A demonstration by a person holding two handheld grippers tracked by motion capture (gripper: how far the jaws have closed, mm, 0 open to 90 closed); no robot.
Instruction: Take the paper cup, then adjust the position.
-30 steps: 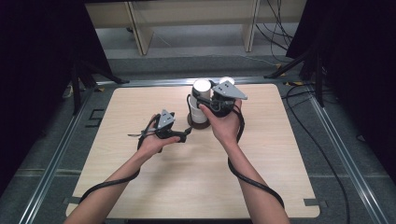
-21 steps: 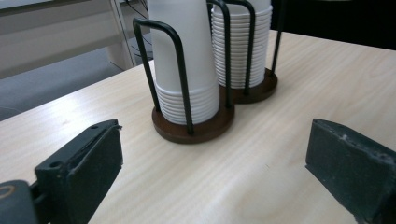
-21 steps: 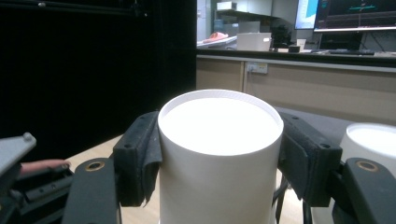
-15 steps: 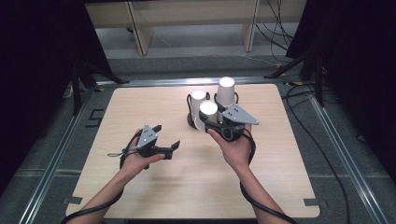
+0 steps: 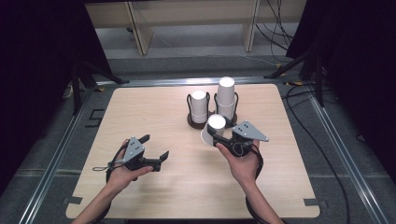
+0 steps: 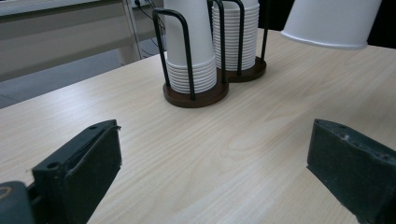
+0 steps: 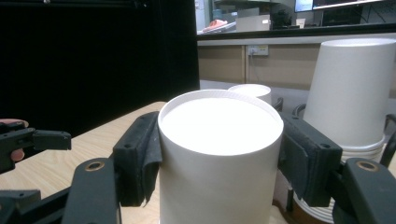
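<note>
- High view: two black wire holders (image 5: 191,108) stand side by side at the table's (image 5: 140,107) far middle, each holding a stack of upturned white paper cups; the right stack (image 5: 226,97) rises taller than the left stack (image 5: 199,106).
- Right gripper (image 5: 219,135) is clamped on a single cup (image 5: 212,129) (base up), lifted just in front of the holders.
- Left gripper (image 5: 154,147) is spread wide with nothing between its jaws, low over bare wood.
</note>
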